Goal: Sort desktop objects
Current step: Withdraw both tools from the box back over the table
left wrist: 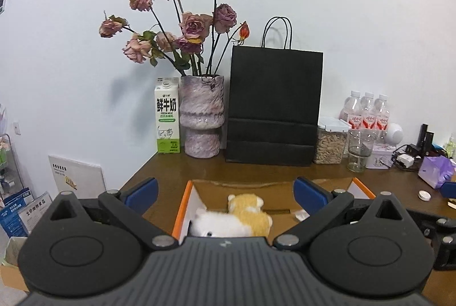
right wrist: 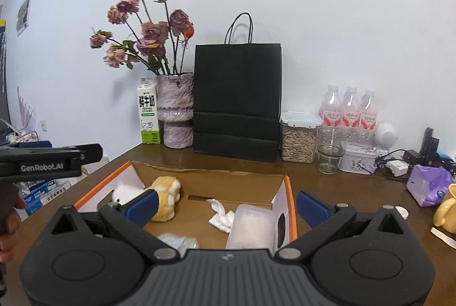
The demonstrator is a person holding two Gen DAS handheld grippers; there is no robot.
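We hold both grippers above the near edge of the desk [right wrist: 356,186], each with its jaws spread wide and nothing between them. The left gripper [left wrist: 225,189] hangs over the left end of the box [right wrist: 290,192], directly above the plush [left wrist: 236,216], which lies inside against the left wall. The right gripper [right wrist: 226,204] hangs over the right half of the box, where a clear case [right wrist: 250,229] leans on the right wall, with a crumpled tissue [right wrist: 219,216] beside it and a pale packet [right wrist: 179,243] nearer to us. Outside the box to the right, a yellow cup [right wrist: 444,209], a white cap [right wrist: 401,211] and a purple pack [right wrist: 430,186] sit unsorted on the desk. Further back stand a glass [right wrist: 330,149], a tin [right wrist: 359,160], a jar [right wrist: 299,137], three bottles [right wrist: 349,109], a black bag [right wrist: 236,100], a vase [right wrist: 175,109] and a milk carton [right wrist: 148,112]. Risks, in our judgement: a reach toward the cup or pack may catch the open right finger on the box wall and drag the box. A long reach may tip the glass. The cup's rounded side may slip from flat pads if gripped off-centre. The two grippers are close and may collide if both move inward.
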